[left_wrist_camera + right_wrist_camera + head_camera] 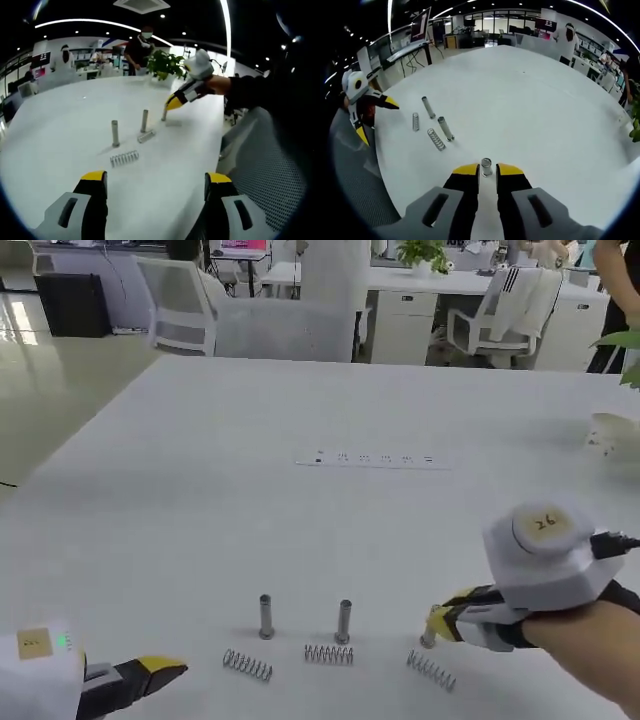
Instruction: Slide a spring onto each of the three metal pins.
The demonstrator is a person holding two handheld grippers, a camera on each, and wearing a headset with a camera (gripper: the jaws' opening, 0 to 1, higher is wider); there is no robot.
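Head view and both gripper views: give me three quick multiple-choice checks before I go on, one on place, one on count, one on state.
1. In the head view, the right gripper has its tips at which pin? A leftmost B middle C rightmost
2. How many springs lie on the table? A one B two C three
3. The left gripper is: A wide open, empty B shut on a spring C shut, empty

1 C: the rightmost pin stands at its yellow tips.
2 C: one lies before each pin, none threaded on.
3 A: its own view shows jaws far apart over bare table.
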